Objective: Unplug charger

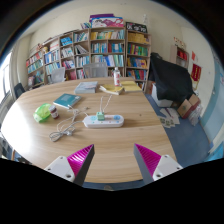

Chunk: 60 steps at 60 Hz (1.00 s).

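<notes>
A white power strip (104, 121) lies on the round wooden table (120, 140), well beyond my fingers. A white charger (101, 115) stands plugged into its top, and a thin cable (66, 129) runs off to the left across the table. My gripper (112, 166) is open and empty, its two pink pads wide apart above the near part of the table. Nothing stands between the fingers.
A green object (43, 112) and a blue book (67, 100) lie on the table's left side. Books (88, 88), a pink bottle (116, 77) and papers (128, 88) sit at the far side. Bookshelves (95, 50) line the back wall. A black chair (172, 80) stands right.
</notes>
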Tool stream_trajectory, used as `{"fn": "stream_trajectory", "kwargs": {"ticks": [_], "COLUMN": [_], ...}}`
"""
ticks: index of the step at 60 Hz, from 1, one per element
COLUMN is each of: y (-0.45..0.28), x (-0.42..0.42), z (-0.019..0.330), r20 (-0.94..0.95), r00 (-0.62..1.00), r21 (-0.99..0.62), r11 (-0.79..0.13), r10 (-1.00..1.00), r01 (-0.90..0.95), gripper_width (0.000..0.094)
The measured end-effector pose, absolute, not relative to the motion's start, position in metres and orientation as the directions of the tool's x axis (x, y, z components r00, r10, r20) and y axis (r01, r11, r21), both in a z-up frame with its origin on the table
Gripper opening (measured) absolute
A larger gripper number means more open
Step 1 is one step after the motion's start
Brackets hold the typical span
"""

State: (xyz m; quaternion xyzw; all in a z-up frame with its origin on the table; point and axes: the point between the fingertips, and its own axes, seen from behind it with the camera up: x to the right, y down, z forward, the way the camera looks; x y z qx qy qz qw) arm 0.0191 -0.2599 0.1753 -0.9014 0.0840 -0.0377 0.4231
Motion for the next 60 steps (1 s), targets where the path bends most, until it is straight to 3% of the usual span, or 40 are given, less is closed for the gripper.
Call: {"fn": "stream_trajectory", "kwargs": {"ticks": [10, 19, 32, 48, 56, 58, 60], "y": [-0.256, -0.212, -0.115, -0.003, 0.024, 0.026, 0.030], "x": [0.007, -0.001, -0.022, -0.004, 0.006, 0.011, 0.001], "z": [0.186, 0.172, 0.119, 0.053, 0.032, 0.029, 0.029], "r20": [-0.037, -0.073, -0.087, -0.011, 0.001, 0.014, -0.012], "r00": [0.981, 0.988, 0.994, 0.995, 0.990, 0.987, 0.991], "r21": [-0.785, -0.804, -0.808, -0.858, -0.871, -0.871, -0.875], "r11": [-0.602, -0.578, -0.579, -0.509, -0.486, -0.487, -0.478], "r10": [-0.191, -0.139, -0.068, -0.104, -0.141, -0.159, -0.135], "r01": [-0.146, -0.140, -0.111, -0.063, -0.069, -0.066, -0.076], "gripper_width": [0.0834, 0.0833, 0.0830, 0.0811, 0.0663, 0.0575, 0.0410]}}
